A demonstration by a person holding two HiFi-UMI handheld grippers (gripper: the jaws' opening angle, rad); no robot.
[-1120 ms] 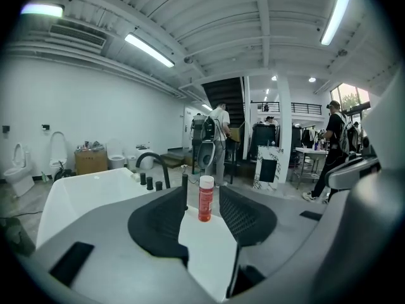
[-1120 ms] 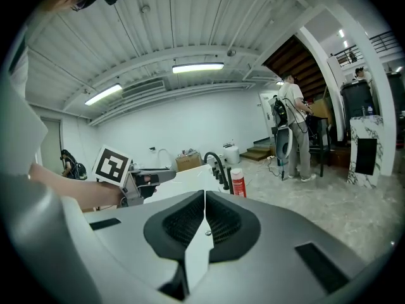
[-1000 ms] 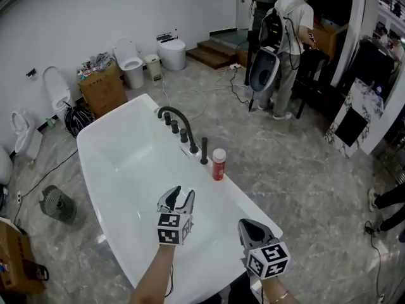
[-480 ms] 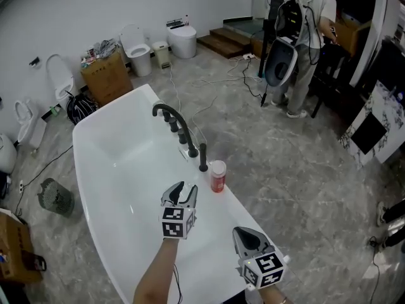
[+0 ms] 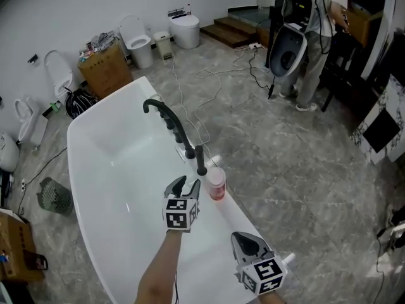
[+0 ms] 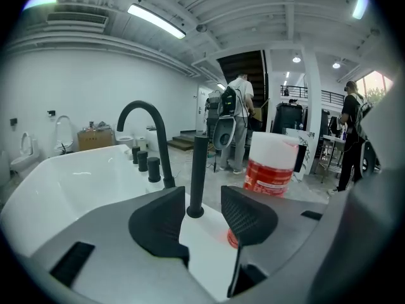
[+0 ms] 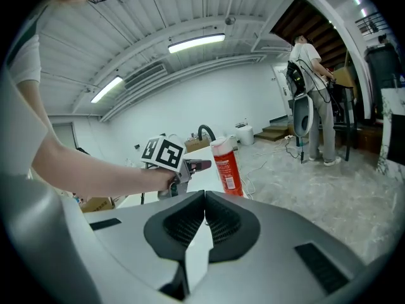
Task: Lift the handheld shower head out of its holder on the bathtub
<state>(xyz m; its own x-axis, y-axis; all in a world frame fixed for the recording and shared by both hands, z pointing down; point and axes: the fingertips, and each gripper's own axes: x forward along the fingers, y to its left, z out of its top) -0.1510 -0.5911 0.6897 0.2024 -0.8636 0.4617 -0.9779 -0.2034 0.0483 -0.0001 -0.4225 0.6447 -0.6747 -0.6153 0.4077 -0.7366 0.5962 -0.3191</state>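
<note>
The handheld shower head stands upright in its holder on the bathtub rim. It looks stiff, slim, probably slick - best pinched mid-shaft. The left tongs are opening, nothing between them yet; the right tongs are pressed together - empty.

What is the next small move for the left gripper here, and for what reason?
Probably ease the left gripper forward a little, until the black shower head stands between its fingers. They are opening, nothing between them yet; the shower head stands upright just ahead, in line with the gap. The red bottle is close beside it, so go straight.
</note>
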